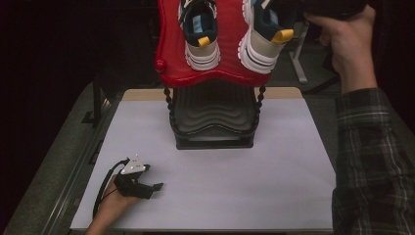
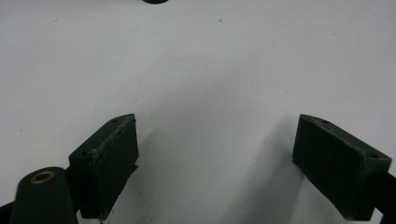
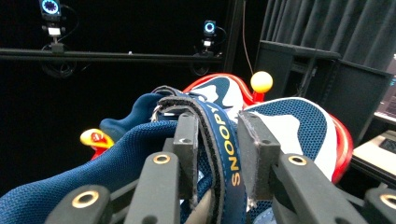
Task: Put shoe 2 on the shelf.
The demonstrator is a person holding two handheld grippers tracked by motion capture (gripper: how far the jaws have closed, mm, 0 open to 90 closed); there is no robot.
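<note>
My right sleeve [image 1: 372,156] is dark plaid flannel; my left gripper [image 1: 147,188] is matte black, topped by a grey three-cornered plate [image 1: 133,165], trailing a black cable [image 1: 102,193], with brass-ringed screw holes

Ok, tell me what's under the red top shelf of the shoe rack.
Under the red shelf sits a black ribbed lower shelf, nothing showing on its visible front part. Its rear is covered by the red shelf, which carries two sneakers, so that part cannot be checked.

white table mat [image 1: 220,196] bare; black ribbed lower shelf [image 1: 214,117] under the red rack top [image 1: 171,54]; two tracking cameras [image 3: 50,9] on dark rail, probably lit rings.
</note>
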